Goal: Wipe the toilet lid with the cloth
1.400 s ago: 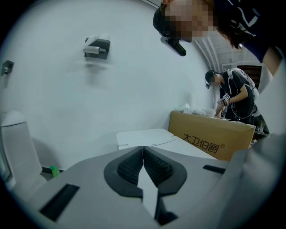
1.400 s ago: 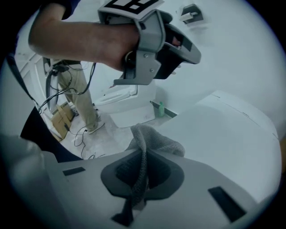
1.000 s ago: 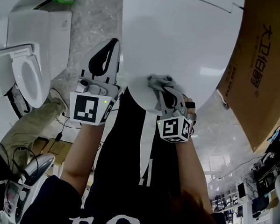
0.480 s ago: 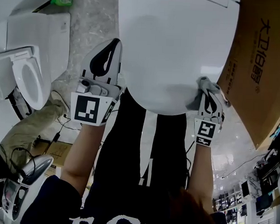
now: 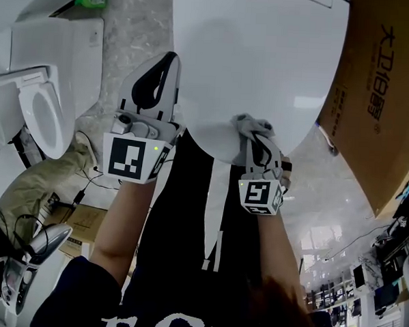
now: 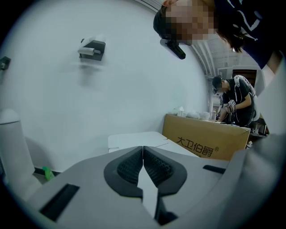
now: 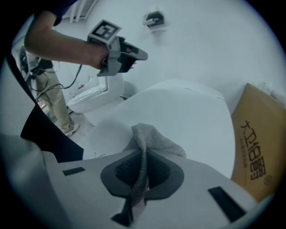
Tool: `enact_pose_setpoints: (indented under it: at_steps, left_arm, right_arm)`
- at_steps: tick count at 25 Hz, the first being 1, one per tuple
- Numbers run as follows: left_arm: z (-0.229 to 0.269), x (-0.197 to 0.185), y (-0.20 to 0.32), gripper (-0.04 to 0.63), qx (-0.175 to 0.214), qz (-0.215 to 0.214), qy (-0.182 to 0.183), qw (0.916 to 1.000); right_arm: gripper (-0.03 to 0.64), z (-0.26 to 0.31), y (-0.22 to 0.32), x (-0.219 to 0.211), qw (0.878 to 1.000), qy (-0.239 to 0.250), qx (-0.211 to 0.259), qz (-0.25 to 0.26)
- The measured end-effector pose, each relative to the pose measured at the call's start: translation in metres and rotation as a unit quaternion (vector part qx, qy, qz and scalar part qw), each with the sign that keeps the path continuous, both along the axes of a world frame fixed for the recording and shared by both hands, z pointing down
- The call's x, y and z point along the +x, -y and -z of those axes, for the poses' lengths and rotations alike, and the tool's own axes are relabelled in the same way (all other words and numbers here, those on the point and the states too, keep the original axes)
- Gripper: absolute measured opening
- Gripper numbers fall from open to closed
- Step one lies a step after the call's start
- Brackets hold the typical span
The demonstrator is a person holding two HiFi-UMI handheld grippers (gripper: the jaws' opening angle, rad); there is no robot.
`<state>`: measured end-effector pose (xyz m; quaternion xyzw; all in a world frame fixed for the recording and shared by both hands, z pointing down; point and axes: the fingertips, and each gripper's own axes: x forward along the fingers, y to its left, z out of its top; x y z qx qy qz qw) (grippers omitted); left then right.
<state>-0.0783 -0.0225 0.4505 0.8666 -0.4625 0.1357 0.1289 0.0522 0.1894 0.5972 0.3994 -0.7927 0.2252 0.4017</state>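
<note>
The white toilet lid [image 5: 258, 60] fills the upper middle of the head view and spreads ahead in the right gripper view [image 7: 178, 116]. A grey cloth [image 5: 251, 128] lies bunched on its near edge, pinched in my right gripper [image 5: 257, 143], which is shut on it; in the right gripper view the cloth [image 7: 149, 141] hangs through the closed jaws [image 7: 143, 172]. My left gripper [image 5: 154, 88] hovers beside the lid's left rim, shut with nothing in it [image 6: 143, 163]. From the right gripper view the left gripper [image 7: 118, 56] is held up in the air.
A brown cardboard box [image 5: 379, 100] stands right against the lid's right side [image 7: 257, 147]. A second toilet with its seat open [image 5: 40, 96] is at the left on the marble floor [image 5: 133, 32]. Cables and a device lie at lower left [image 5: 39, 246]. Another person works in the background [image 6: 234, 98].
My right gripper slid the cloth from the lid's right edge by the box back left toward the near middle edge. The left gripper has stayed put.
</note>
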Motion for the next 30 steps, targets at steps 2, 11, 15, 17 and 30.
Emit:
enact_pose_setpoints:
  at_steps: [2,11,15,17,30]
  left_arm:
    - [0.000,-0.001,-0.001,0.021,0.002,0.002,0.000,1.0000]
    - [-0.001,0.002,-0.005,0.021,-0.002,0.019,-0.008,0.9998]
    - [-0.001,0.006,-0.006,0.021,-0.004,0.021,-0.013,0.9997]
    - [-0.002,0.009,-0.008,0.021,-0.009,0.024,-0.014,0.9996]
    - [0.073,0.027,-0.010,0.021,0.016,0.028,-0.019,0.9993]
  right_arm:
    - [0.025,0.000,-0.001,-0.037,0.999,0.019,-0.001,0.043]
    - [0.025,0.000,-0.022,-0.138,0.976,0.068,-0.027,0.205]
    - [0.025,0.000,-0.048,-0.119,0.964,0.072,-0.045,0.253]
    - [0.025,0.000,-0.065,-0.095,0.960,0.065,-0.053,0.268]
    - [0.023,0.046,0.014,0.172,0.998,-0.063,0.006,0.017]
